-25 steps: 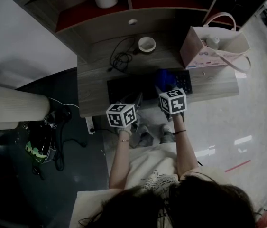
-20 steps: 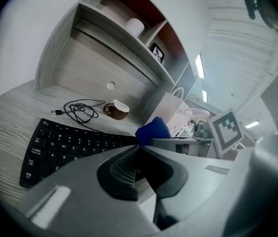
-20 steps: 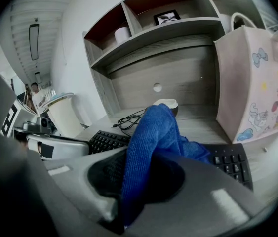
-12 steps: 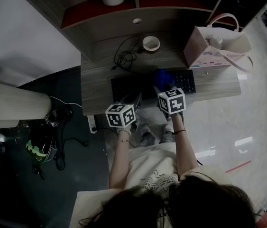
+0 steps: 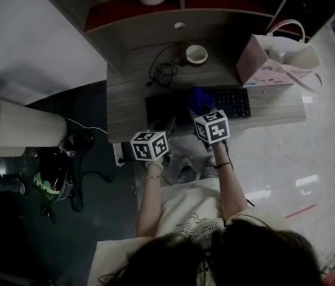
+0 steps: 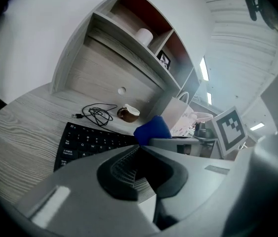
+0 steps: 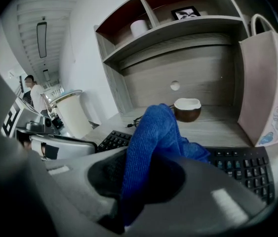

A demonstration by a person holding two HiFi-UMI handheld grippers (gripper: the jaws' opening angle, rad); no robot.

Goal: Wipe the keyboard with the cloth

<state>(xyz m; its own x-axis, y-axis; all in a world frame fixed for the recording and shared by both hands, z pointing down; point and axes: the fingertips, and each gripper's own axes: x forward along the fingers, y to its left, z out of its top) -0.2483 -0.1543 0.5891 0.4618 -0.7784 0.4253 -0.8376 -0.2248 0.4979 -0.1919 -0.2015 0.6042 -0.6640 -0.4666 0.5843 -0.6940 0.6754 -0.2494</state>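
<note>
A black keyboard (image 5: 232, 103) lies along the front of the wooden desk (image 5: 125, 109). My right gripper (image 5: 201, 111) is shut on a blue cloth (image 5: 202, 98), which rests bunched on the keyboard's middle. In the right gripper view the blue cloth (image 7: 151, 132) rises from between the jaws of the right gripper (image 7: 146, 158), over the keyboard (image 7: 242, 164). My left gripper (image 5: 167, 126) hovers at the desk's front edge by the keyboard's left half, shut and holding nothing. The left gripper view shows the left gripper (image 6: 139, 149) above the keyboard (image 6: 87, 142), with the cloth (image 6: 152, 129) beyond it.
A pink tote bag (image 5: 277, 58) stands at the desk's right end. A small bowl (image 5: 196, 53) and a coiled cable (image 5: 164, 71) lie behind the keyboard, under a shelf unit (image 5: 155, 22). A ribbed white bin (image 5: 21, 127) and a helmet (image 5: 51, 180) sit on the floor at the left.
My right gripper has slid the cloth a little to the left along the keyboard. The left gripper has stayed at the desk's front edge. The head view has shifted slightly.
</note>
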